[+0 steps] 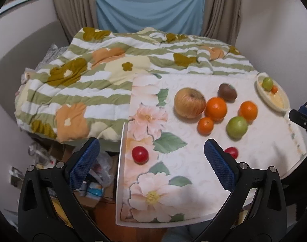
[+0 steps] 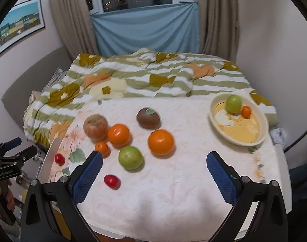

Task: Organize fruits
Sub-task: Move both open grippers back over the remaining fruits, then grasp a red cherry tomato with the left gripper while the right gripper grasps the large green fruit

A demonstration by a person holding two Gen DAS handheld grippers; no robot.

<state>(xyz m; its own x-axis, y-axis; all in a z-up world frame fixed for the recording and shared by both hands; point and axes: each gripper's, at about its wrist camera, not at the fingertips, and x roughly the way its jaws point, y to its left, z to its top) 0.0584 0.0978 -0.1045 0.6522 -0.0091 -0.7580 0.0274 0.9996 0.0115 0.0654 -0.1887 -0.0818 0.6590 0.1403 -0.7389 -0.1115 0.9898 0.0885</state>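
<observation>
We list loose fruit on the table (image 2: 173, 191): a kiwi (image 2: 148, 118) bearing a green sticker (image 2: 150, 111), unreadable; in the bowl (image 2: 262, 137) a green fruit (image 2: 233, 103). Both grippers, left (image 1: 151, 161) and right (image 2: 154, 171), gape empty.

both the left gripper (image 1: 151, 161) and right gripper (image 2: 154, 173) hover spread wide, seemingly holding nothing.
</observation>
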